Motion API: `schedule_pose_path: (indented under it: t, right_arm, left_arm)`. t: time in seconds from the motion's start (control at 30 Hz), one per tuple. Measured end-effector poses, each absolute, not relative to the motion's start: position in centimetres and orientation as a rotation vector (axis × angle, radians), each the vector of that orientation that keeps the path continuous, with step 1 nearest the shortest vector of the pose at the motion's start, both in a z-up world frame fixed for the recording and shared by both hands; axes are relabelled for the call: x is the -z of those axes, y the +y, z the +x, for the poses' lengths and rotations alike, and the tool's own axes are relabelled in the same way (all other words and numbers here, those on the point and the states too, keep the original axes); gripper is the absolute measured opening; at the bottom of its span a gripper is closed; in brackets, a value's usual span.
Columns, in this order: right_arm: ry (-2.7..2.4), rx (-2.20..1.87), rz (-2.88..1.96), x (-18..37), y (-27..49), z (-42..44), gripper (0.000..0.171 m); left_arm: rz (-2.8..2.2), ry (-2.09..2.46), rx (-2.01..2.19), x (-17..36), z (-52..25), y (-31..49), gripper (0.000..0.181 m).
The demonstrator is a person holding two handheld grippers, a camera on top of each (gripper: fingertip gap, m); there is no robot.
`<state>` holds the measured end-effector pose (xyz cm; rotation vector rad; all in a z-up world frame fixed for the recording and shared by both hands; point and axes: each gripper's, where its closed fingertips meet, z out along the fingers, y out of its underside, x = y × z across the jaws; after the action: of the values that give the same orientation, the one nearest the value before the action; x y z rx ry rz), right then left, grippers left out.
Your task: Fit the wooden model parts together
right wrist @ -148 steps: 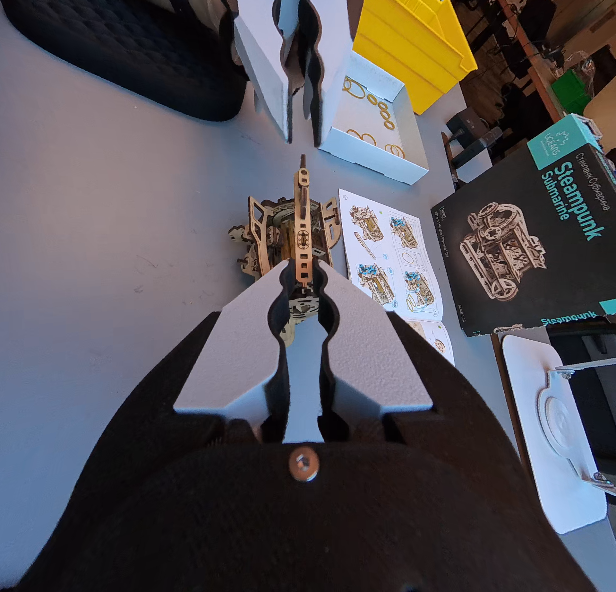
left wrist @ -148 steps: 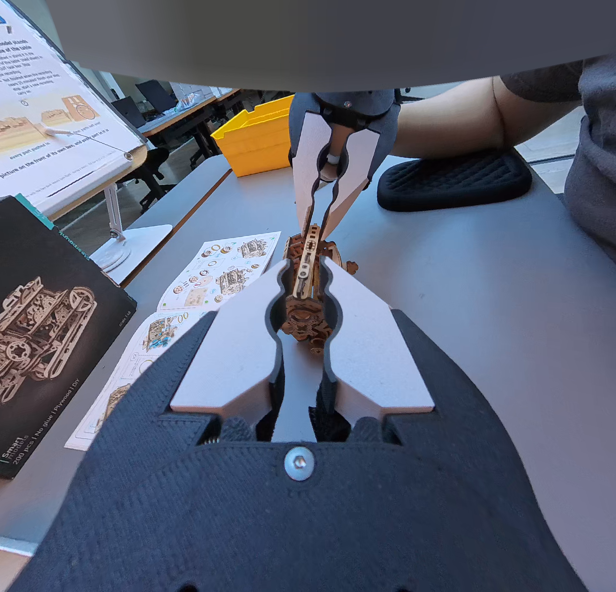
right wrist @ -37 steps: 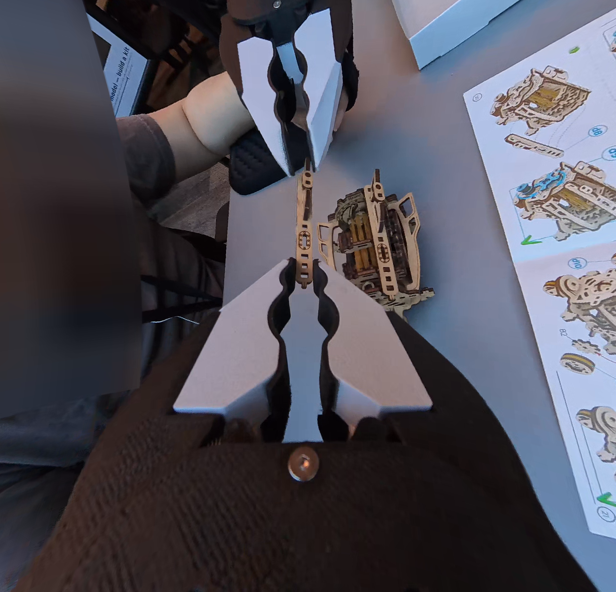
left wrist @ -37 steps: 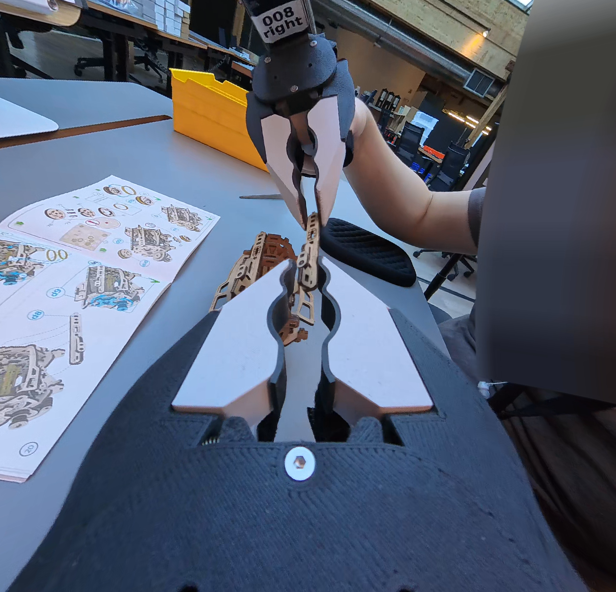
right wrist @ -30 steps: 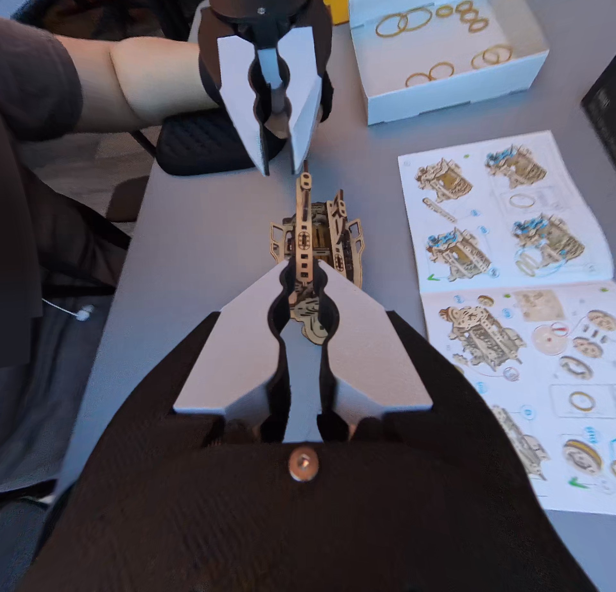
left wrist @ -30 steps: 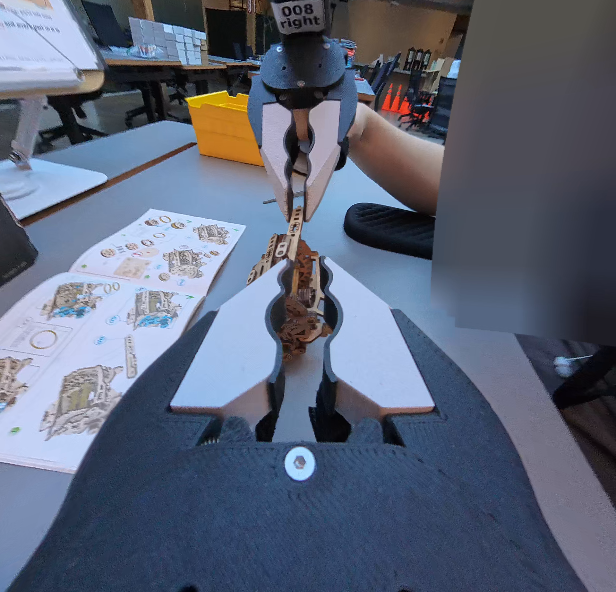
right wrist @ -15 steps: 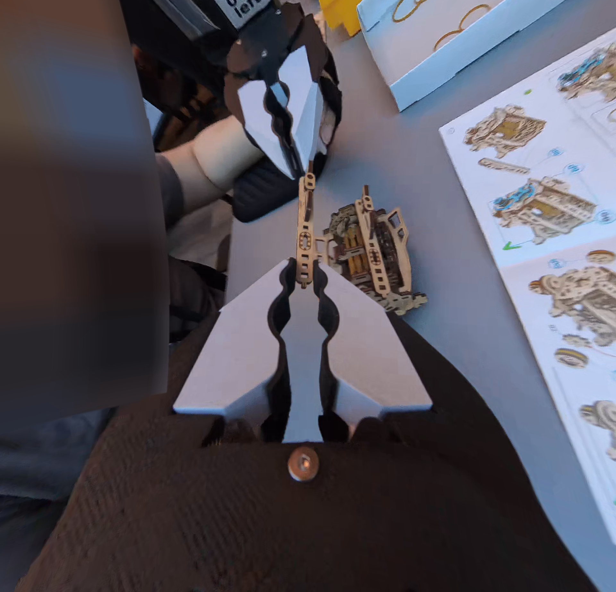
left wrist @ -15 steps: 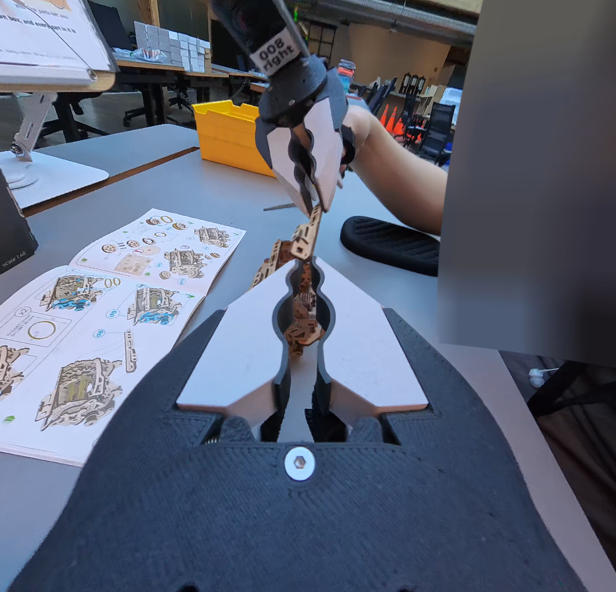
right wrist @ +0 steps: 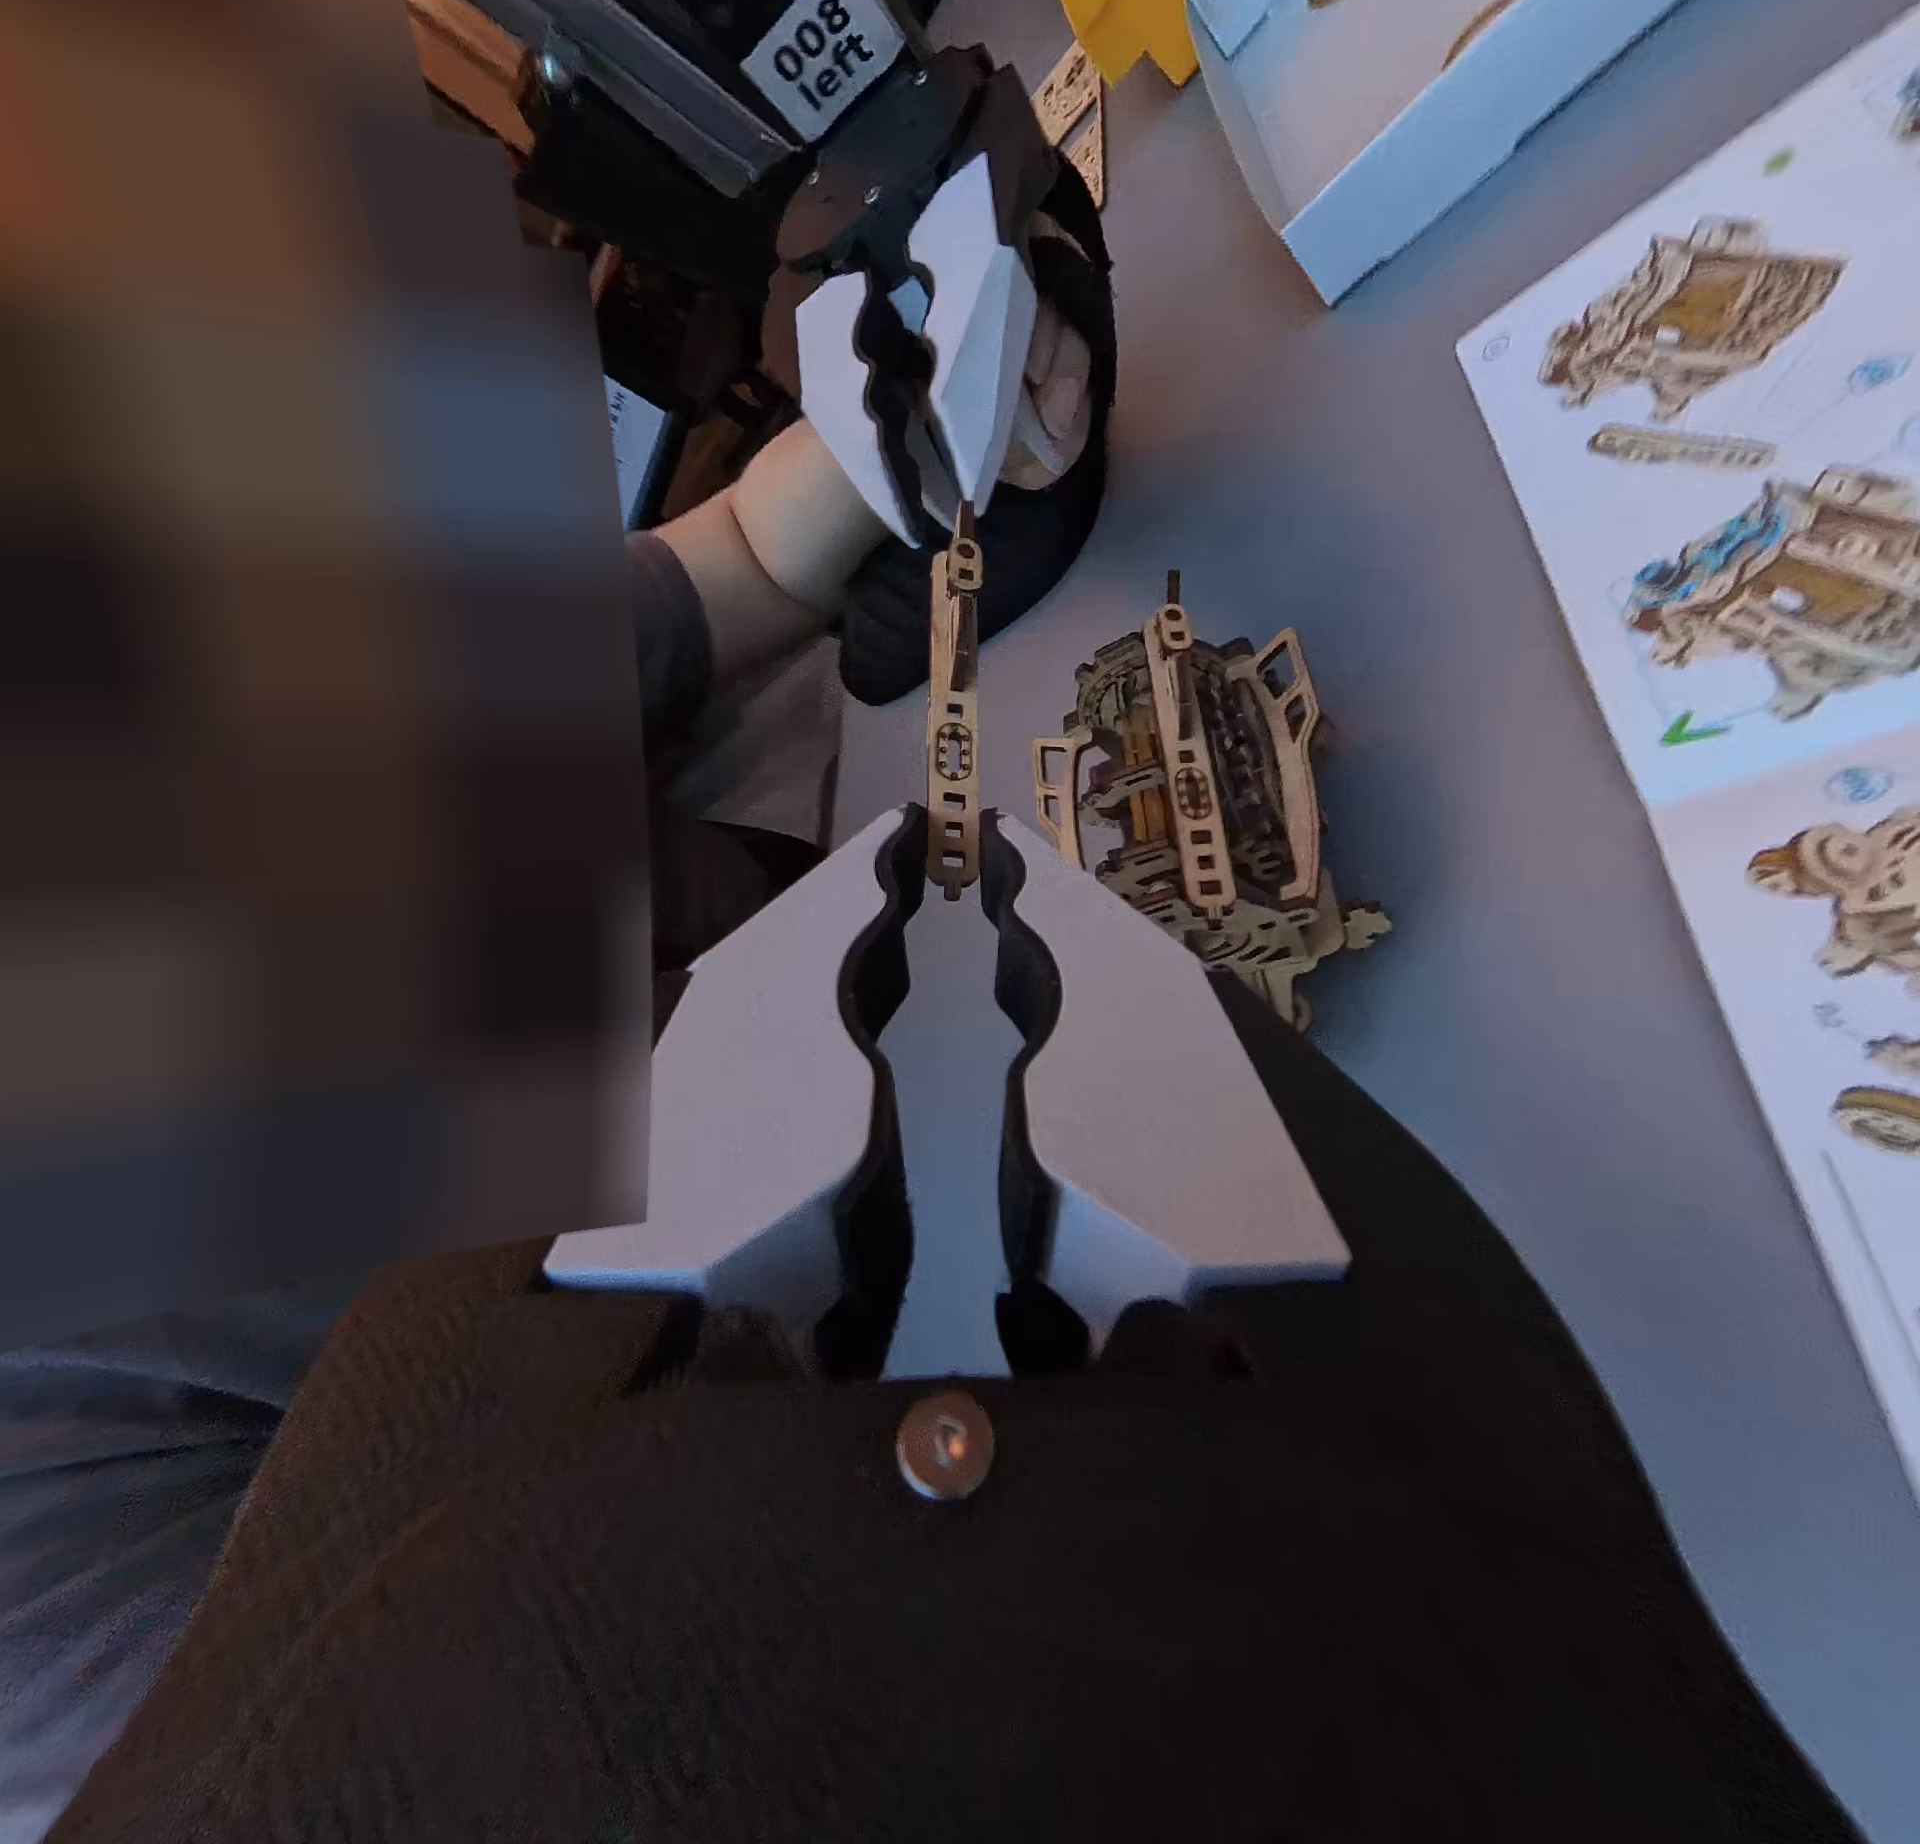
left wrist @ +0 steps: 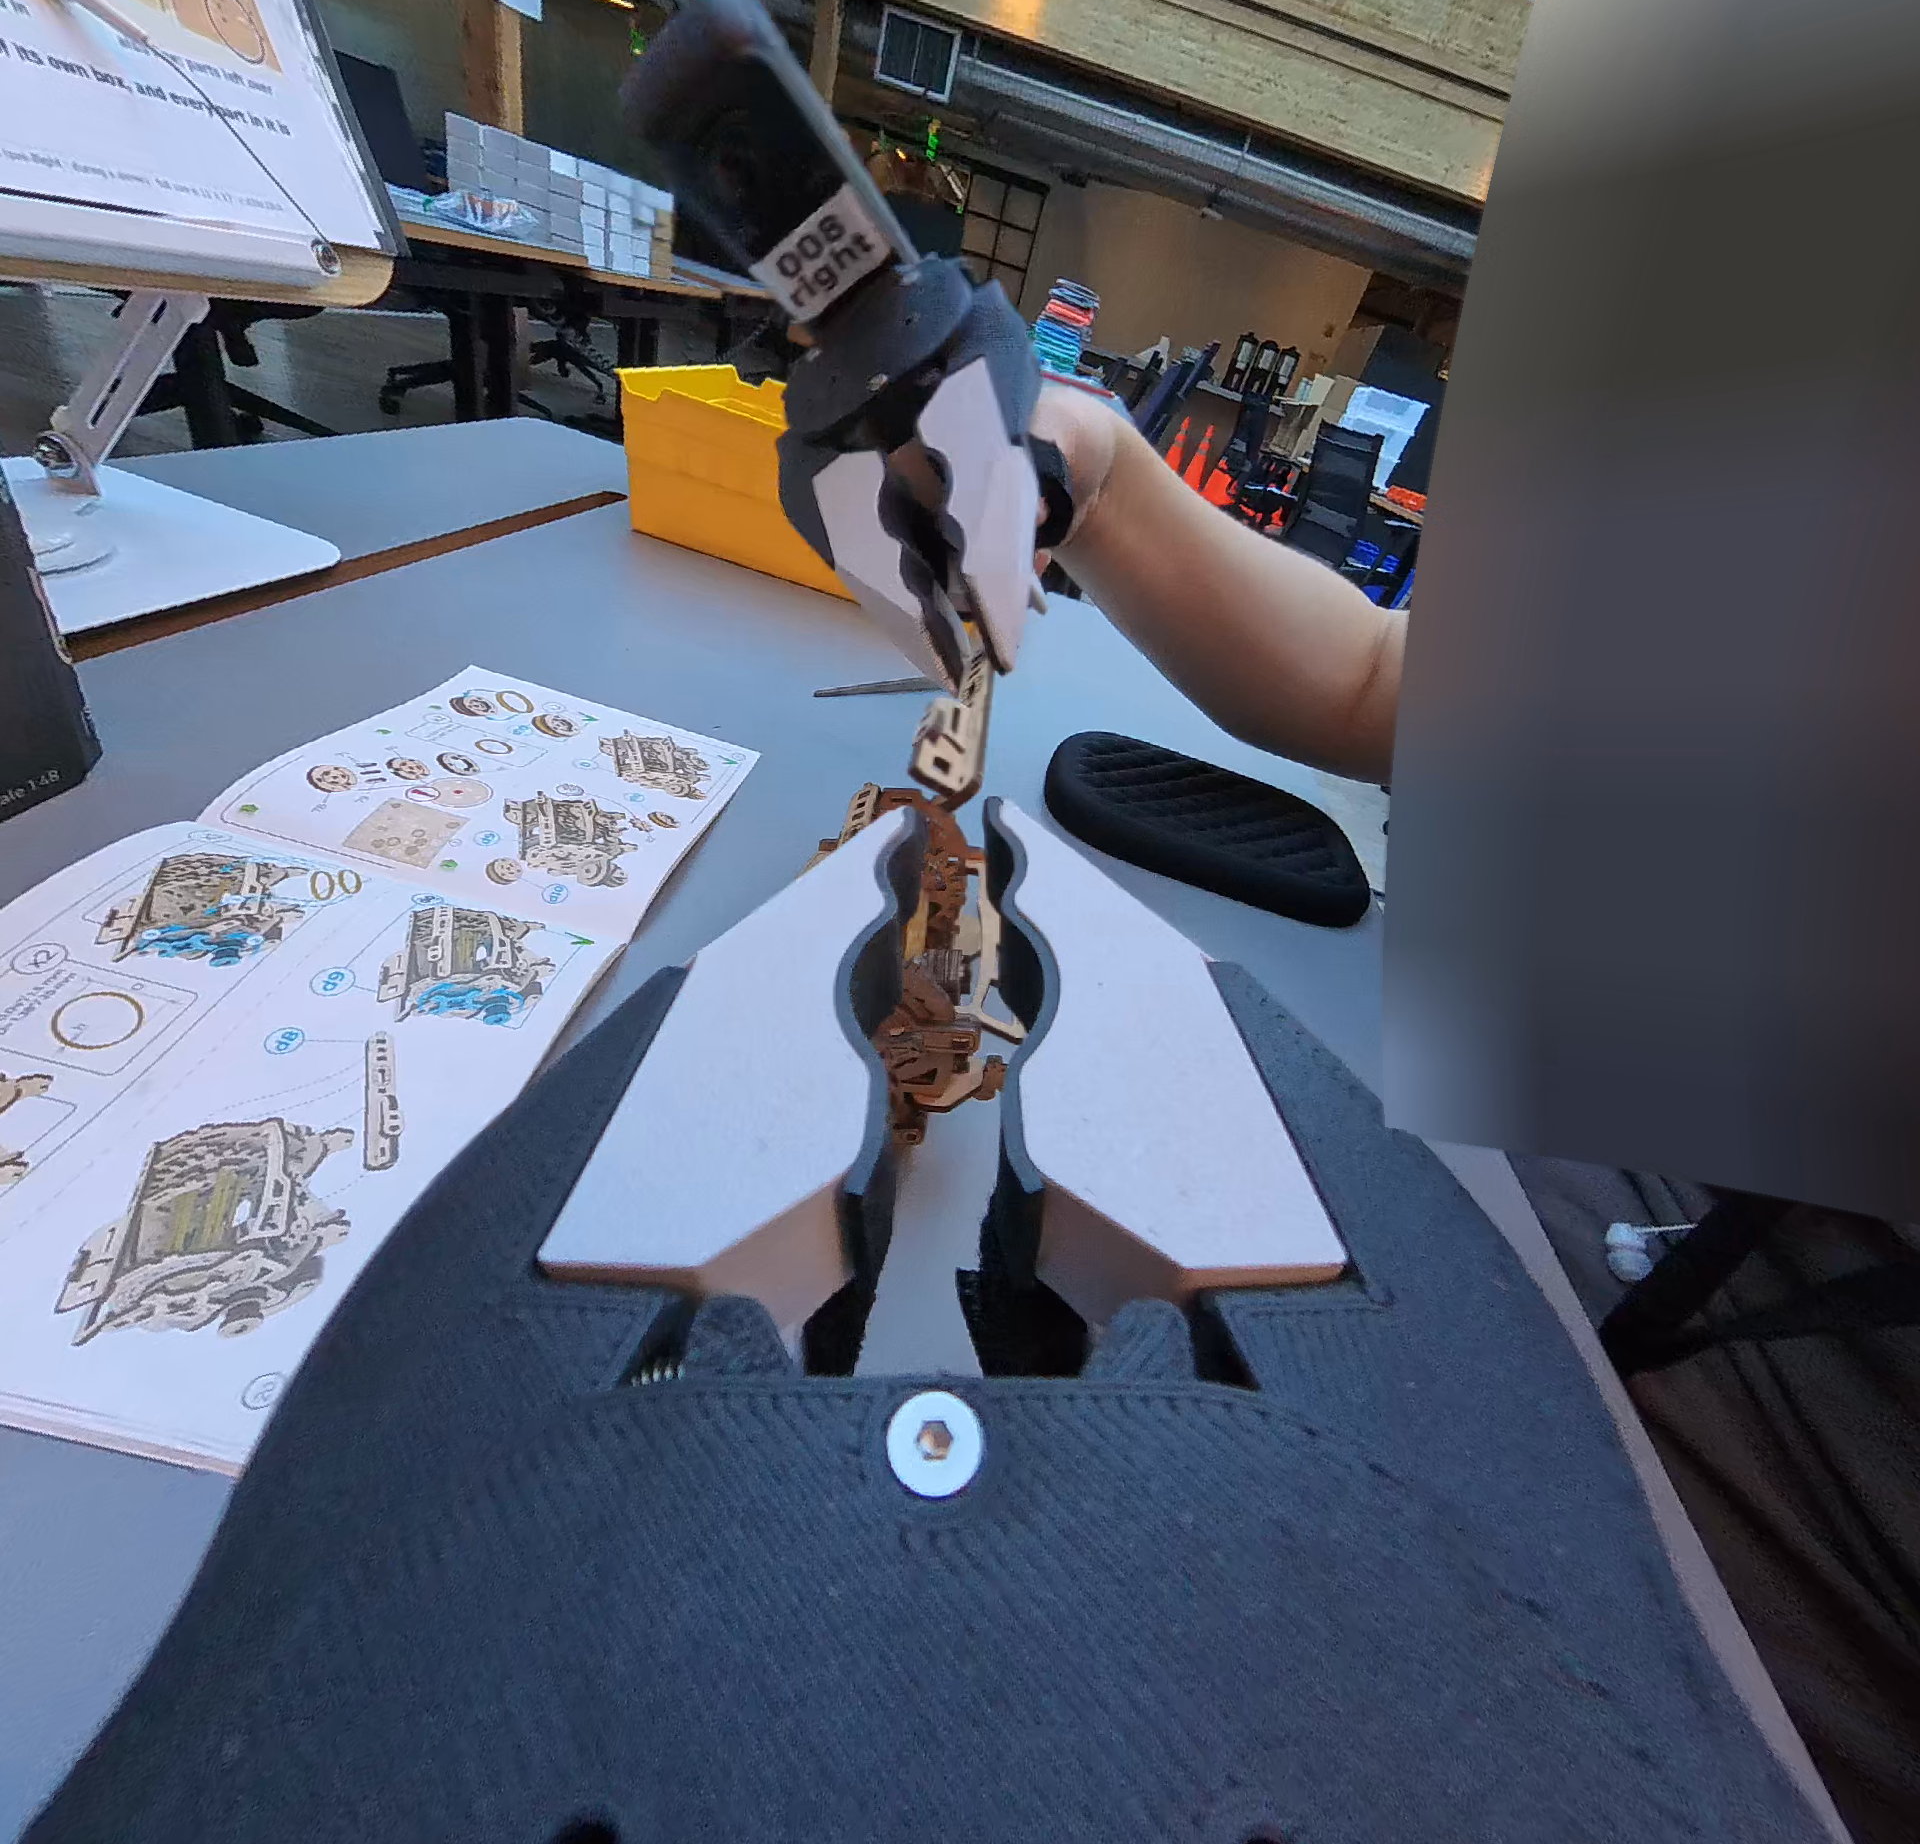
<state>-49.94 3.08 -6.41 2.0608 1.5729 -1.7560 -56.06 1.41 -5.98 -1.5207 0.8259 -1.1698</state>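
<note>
My right gripper [right wrist: 951, 820] is shut on the lower end of a thin wooden strip [right wrist: 951, 745] and holds it in the air, pointing away from me. In the left wrist view the right gripper [left wrist: 971, 667] hangs tips down with the strip [left wrist: 951, 740] below it. The wooden model [right wrist: 1184, 786] lies on the grey table [right wrist: 1403, 651] just right of the strip, apart from it. My left gripper [left wrist: 951, 812] is slightly open and empty, tips right at the strip's free end; I cannot tell if they touch. The model [left wrist: 935, 994] shows through the gap between its fingers.
An open instruction booklet [left wrist: 343, 963] lies on the table's left, seen at the right in the right wrist view [right wrist: 1766, 547]. A yellow bin [left wrist: 707, 464], a white box of rings [right wrist: 1455, 111], a black wrist pad [left wrist: 1205, 828] and a document stand [left wrist: 156, 236] surround the work area. Some 8 centimeters of space lies between my two pairs of fingers.
My right gripper has lifted the strip up and sideways off the line of the model, which now lies to its right. My left gripper has risen and follows the strip's free end.
</note>
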Motion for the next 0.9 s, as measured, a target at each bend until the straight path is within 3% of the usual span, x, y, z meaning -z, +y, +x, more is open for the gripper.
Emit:
schedule_pose_path:
  t: [0.03,0.2,0.3,0.53,0.9]
  right_arm:
    - [1.716,1.76,2.058,6.4,3.0,-50.0,0.008]
    - [2.694,1.507,1.997,7.3,2.7,-49.9,0.008]
    - [2.944,1.325,1.981,7.9,2.6,-50.1,0.009]
    - [3.163,1.006,1.962,9.5,3.2,-50.1,0.009]
    - [3.196,0.902,1.976,10.3,3.4,-50.1,0.009]
  left_arm:
    - [-1.526,0.824,1.156,6.1,-56.1,1.5,0.011]
    - [-1.53,0.863,1.062,6.8,-55.9,1.8,0.013]
    - [-1.508,0.885,1.012,6.9,-55.7,1.8,0.013]
    - [-1.485,0.899,0.996,6.7,-55.7,1.6,0.014]
    - [-1.516,0.958,0.942,7.8,-55.1,1.4,0.016]
